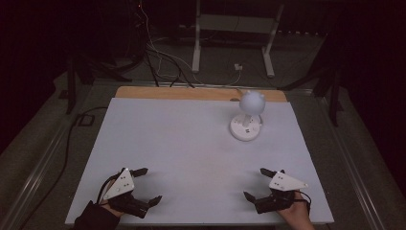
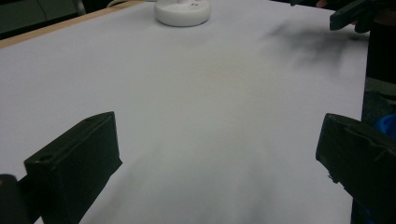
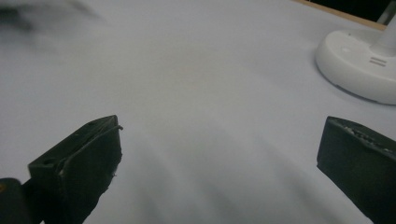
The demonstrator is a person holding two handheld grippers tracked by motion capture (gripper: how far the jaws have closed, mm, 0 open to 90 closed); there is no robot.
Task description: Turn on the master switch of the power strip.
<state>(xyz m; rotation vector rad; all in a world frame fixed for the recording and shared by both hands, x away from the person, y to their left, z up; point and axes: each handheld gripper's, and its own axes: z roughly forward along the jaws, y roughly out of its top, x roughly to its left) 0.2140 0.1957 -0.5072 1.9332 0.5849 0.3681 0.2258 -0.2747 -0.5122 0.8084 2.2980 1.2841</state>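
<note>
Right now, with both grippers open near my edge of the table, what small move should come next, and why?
Probably ease the right hand-held gripper forward toward the white lamp. Its jaws stand wide open with nothing between them, the lamp stands upright at the far right of the white table, and bare surface lies between them. The left hand-held gripper sits farther from it.

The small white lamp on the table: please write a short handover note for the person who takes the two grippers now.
Left gripper: open, holds nothing, low at the near left of the white table.
Right gripper: open, holds nothing, at the near right.
Small white lamp: upright on its round base at the far right of the table, apart from both grippers; the right one is nearer.
Done: nothing visible, lamp untouched.
Left: probably reach the lamp and handle it.
</note>
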